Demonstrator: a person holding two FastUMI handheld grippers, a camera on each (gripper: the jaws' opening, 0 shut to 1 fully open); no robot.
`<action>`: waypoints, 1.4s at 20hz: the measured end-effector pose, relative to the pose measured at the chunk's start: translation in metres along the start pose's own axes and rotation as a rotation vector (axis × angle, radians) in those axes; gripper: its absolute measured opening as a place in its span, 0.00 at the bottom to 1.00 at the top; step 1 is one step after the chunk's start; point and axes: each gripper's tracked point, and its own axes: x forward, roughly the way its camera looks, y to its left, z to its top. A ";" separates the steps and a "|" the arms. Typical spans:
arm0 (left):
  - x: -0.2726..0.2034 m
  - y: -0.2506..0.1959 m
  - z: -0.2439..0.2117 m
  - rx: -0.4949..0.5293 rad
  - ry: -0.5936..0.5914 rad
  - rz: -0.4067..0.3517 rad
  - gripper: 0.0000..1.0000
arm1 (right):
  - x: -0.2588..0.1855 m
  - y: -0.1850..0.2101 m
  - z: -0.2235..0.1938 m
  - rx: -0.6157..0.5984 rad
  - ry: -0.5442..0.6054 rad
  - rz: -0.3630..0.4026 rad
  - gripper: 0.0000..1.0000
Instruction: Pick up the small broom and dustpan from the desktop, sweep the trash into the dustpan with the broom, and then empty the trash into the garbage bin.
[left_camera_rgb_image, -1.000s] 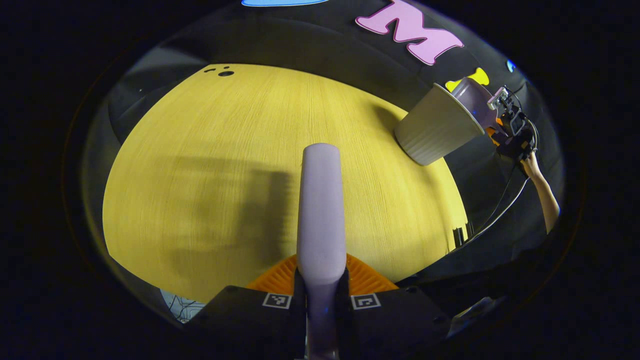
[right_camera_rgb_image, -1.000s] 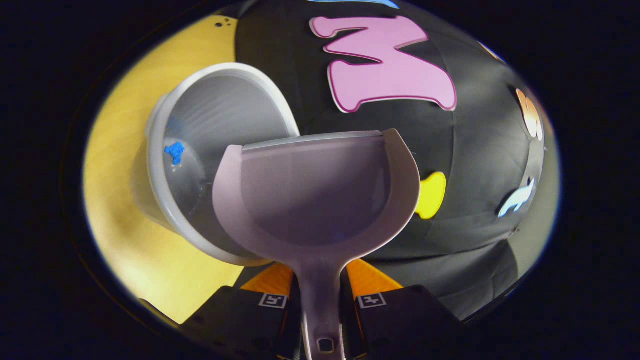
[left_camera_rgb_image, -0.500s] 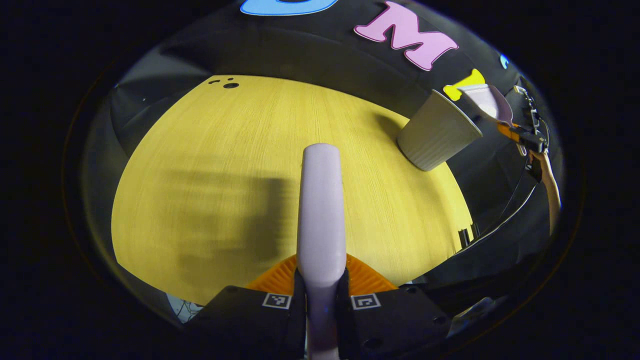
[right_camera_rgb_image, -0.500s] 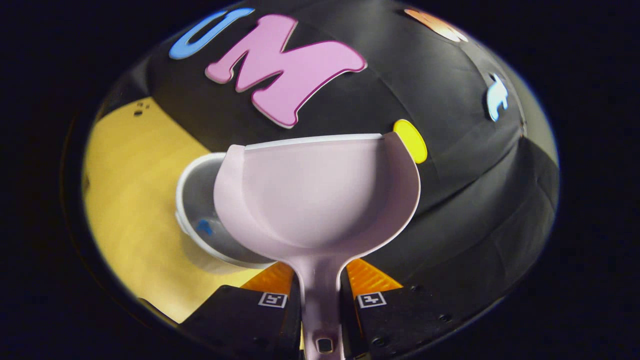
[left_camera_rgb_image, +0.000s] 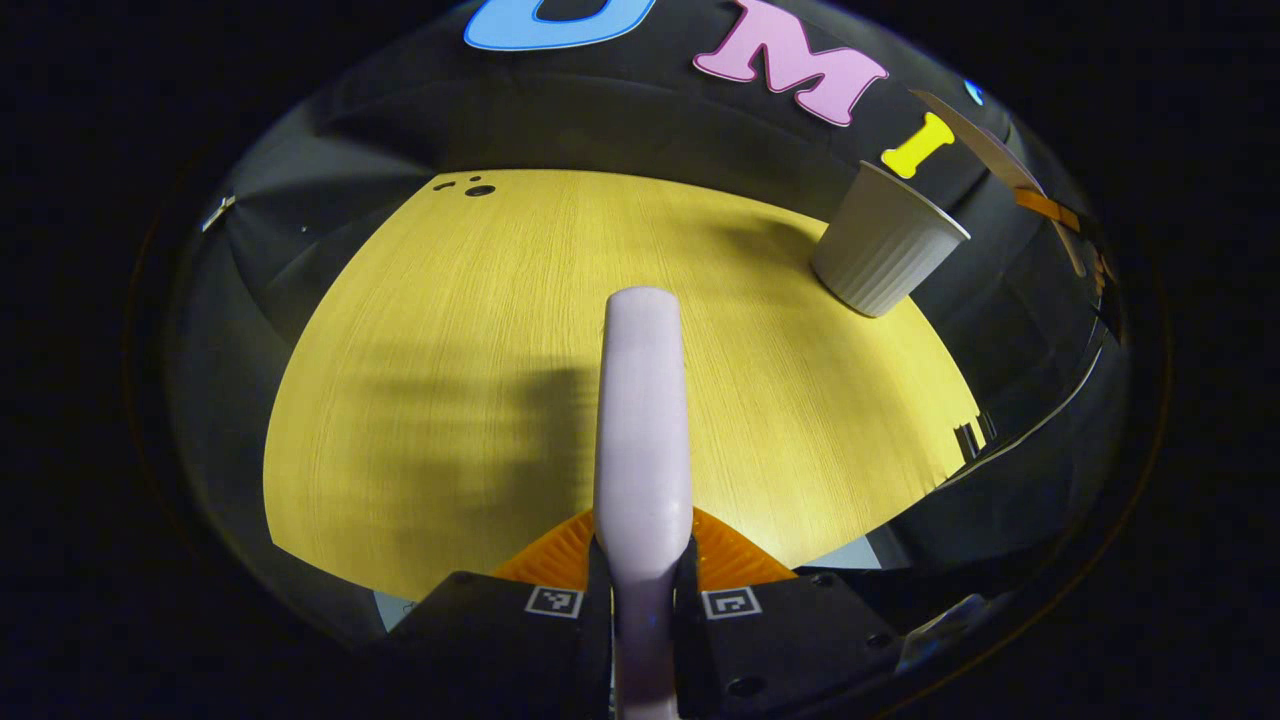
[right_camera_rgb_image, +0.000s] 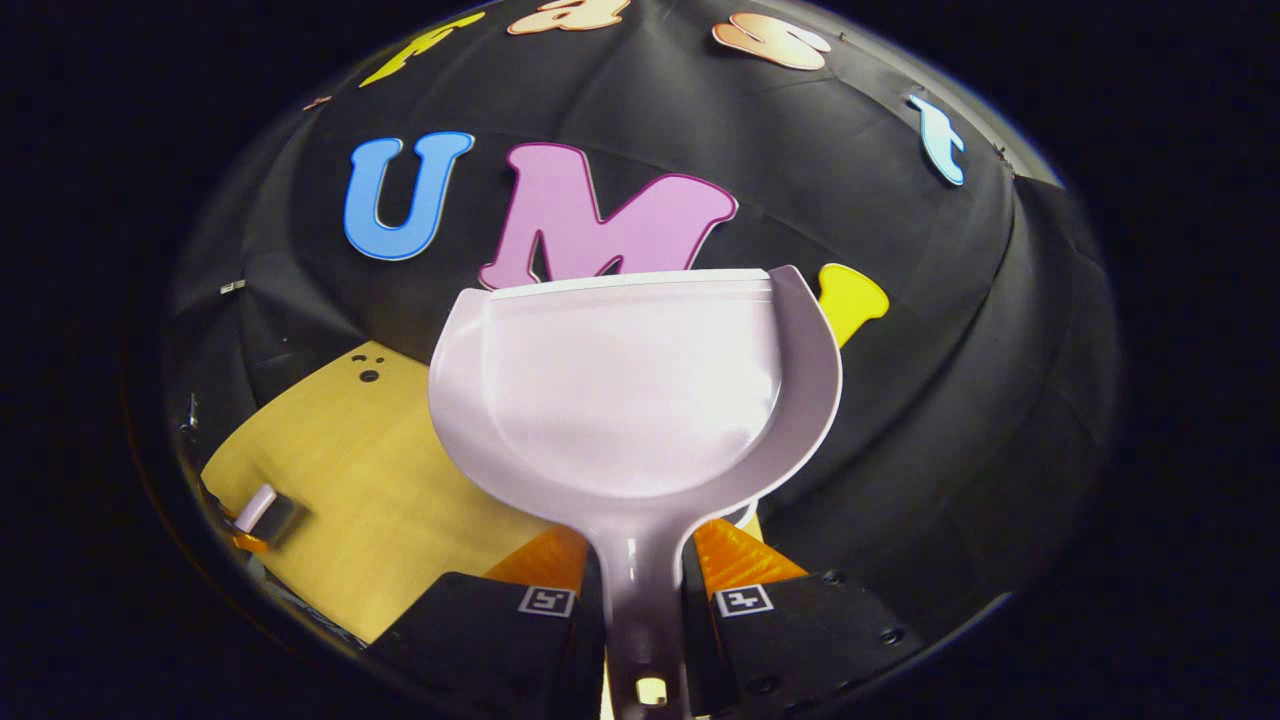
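While the left gripper (left_camera_rgb_image: 643, 590) pinches the pale broom (left_camera_rgb_image: 643, 420) by its handle above the yellow desktop (left_camera_rgb_image: 450, 400), the right gripper (right_camera_rgb_image: 645, 610) clamps both fingers on the handle of the dustpan (right_camera_rgb_image: 630, 390), raised against the booth wall with its scoop bare. A ribbed garbage bin (left_camera_rgb_image: 885, 250) stands upright near the desktop's far right edge.

Dim booth, table (left_camera_rgb_image: 480, 300) brightly lit from above; soft blurred shadow near table's front edge; glare on dustpan (right_camera_rgb_image: 630, 390); strong fisheye bending at edges.
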 end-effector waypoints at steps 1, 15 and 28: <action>0.000 -0.002 -0.001 0.001 -0.003 -0.003 0.29 | 0.001 0.006 -0.001 0.013 0.012 0.031 0.36; 0.030 0.017 0.007 -0.004 0.008 0.085 0.29 | -0.015 0.129 -0.146 0.111 0.358 0.328 0.36; 0.099 0.037 0.044 0.051 0.140 0.236 0.31 | -0.014 0.118 -0.245 0.209 0.645 0.318 0.36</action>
